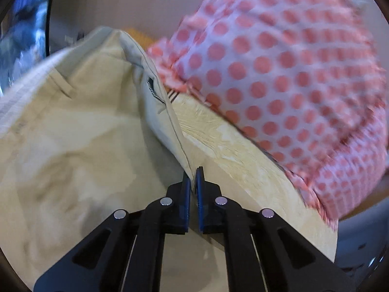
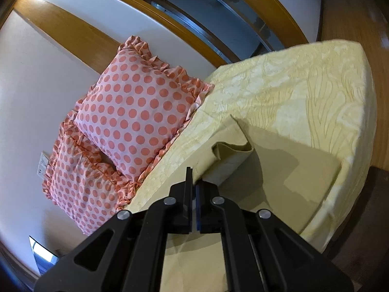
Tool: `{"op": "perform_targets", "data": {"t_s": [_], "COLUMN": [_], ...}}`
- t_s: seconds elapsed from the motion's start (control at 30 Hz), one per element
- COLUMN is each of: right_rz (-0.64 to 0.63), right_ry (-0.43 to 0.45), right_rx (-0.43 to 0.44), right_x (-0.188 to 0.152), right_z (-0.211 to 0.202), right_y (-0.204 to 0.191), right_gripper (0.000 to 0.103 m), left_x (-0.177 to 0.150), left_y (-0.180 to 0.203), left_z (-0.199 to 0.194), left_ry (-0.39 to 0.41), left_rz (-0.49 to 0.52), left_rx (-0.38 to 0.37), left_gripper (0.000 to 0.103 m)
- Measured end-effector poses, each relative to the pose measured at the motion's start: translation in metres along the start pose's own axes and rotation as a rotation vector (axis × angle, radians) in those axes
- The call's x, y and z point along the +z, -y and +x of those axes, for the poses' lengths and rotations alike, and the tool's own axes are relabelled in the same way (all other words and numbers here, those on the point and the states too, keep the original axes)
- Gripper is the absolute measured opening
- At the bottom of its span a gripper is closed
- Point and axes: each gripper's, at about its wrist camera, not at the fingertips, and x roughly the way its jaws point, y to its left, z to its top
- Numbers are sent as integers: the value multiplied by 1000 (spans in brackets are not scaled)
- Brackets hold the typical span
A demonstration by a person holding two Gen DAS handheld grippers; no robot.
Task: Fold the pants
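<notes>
Both tongs, left (image 1: 193, 178) and right (image 2: 194, 182), gripped the beige cotton pants (image 1: 73, 126) above the bed (image 2: 304, 92); folding looked barely begun.

- We take this for a bedroom in a home.
- We see a bed (image 2: 291, 92) under a pale yellow patterned cover.
- Two frilled pillows (image 2: 136, 112) with pink dots lie at its head, against a white wall (image 2: 29, 97).
- A wooden headboard band (image 2: 73, 36) runs along that wall, and a wall socket plate (image 2: 43, 164) sits low beside the pillows.
- Wooden flooring (image 2: 352, 24) shows beyond the bed.
</notes>
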Motion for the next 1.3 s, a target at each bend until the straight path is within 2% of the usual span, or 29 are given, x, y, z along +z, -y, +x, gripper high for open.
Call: {"op": "perform_targets", "data": {"t_s": [0.1,0.17,0.27,0.4,0.5,0.87,0.93,0.97,1.0,1.03,1.1,1.17,1.23,1.27,1.3], "right_rz": [-11,-14,-23,-25,-22,-30,-62,-60,-52,-48,-67,-90,-87,-79,-84], "right_ry": [24,42,47,25,16,-9,-7,-2,11,53,109,135,126,111,121], "right_rx": [-4,-21,-61,-110,-140,-228,-246,-238,-223,-218,-256,-289,-311,-319,-321], "right_x": [6,9,9,5,3,-8,-9,-9,-8,-7,-4,0,4,5,3], "right_z": [-10,-17,-23,-23,-23,-28,-30,-32,-37,-46,-55,-57,-51,-46,-44], "right_y": [3,9,19,34,42,58,53,52,51,49,47,50,56,60,60], "right_gripper": [2,2,2,2,2,2,6,20,44,58,60,56,51,50,49], "left_x": [-31,-63,-112,-162,-184,-218,-221,-222,-223,-225,-230,-235,-238,-238,-238], "left_y": [-10,-23,-49,-72,-81,-98,-99,-98,-98,-98,-97,-96,-95,-96,-97], "left_z": [-60,-100,-131,-137,-142,-142,-143,-145,-148,-152,-164,-175,-186,-192,-196], "left_ry": [80,133,143,122,132,133,149,155,161,172,203,243,288,315,333], "left_rz": [45,76,59,6,5,17,33,45,53,59,88,116,132,131,128], "left_rx": [-33,-25,-6,14,24,36,30,28,20,19,34,74,106,117,123], "left_gripper": [4,4,4,4,4,4,5,5,6,9,13,17,31,34,46]}}
